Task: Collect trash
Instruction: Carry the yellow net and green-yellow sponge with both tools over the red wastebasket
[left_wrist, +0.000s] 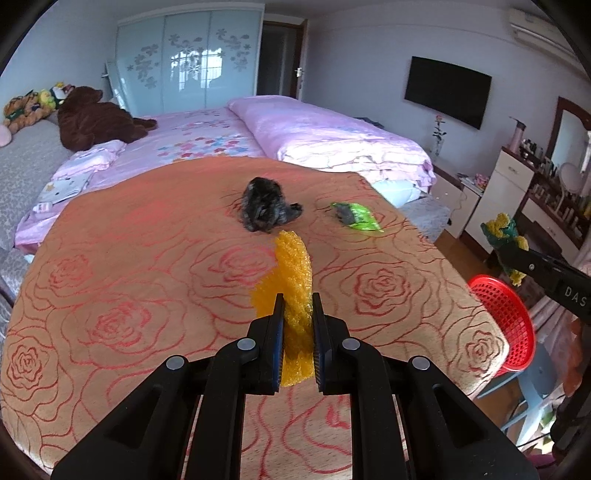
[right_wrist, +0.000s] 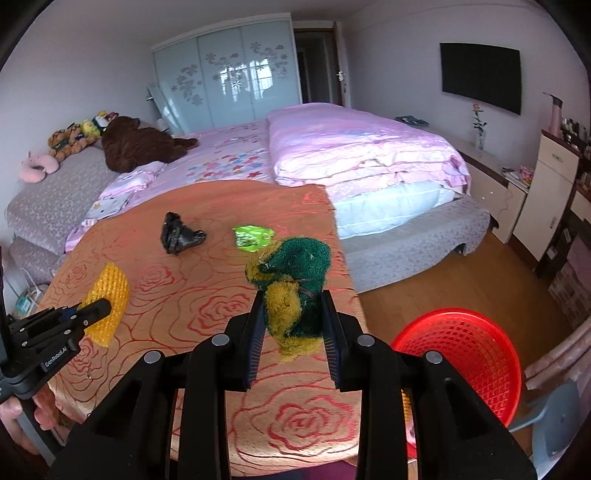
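Note:
My left gripper (left_wrist: 298, 301) is shut on a yellow foam net (left_wrist: 293, 275), held above the rose-patterned tablecloth (left_wrist: 147, 295); in the right wrist view the same left gripper (right_wrist: 99, 308) and yellow foam net (right_wrist: 107, 291) show at the left. My right gripper (right_wrist: 291, 299) is shut on a green and yellow scouring pad (right_wrist: 295, 280), seen from the left wrist as a green and yellow scouring pad (left_wrist: 504, 230) at the right edge. A crumpled black bag (left_wrist: 264, 210) (right_wrist: 179, 234) and a green wrapper (left_wrist: 356, 216) (right_wrist: 253, 236) lie on the table's far part.
A red mesh basket (right_wrist: 469, 354) (left_wrist: 511, 325) stands on a grey stool (right_wrist: 554, 417) off the table's right edge. Beyond the table is a bed with pink bedding (right_wrist: 351, 147). Cabinets (right_wrist: 550, 192) line the right wall. A hand (right_wrist: 22, 417) holds the left gripper's handle.

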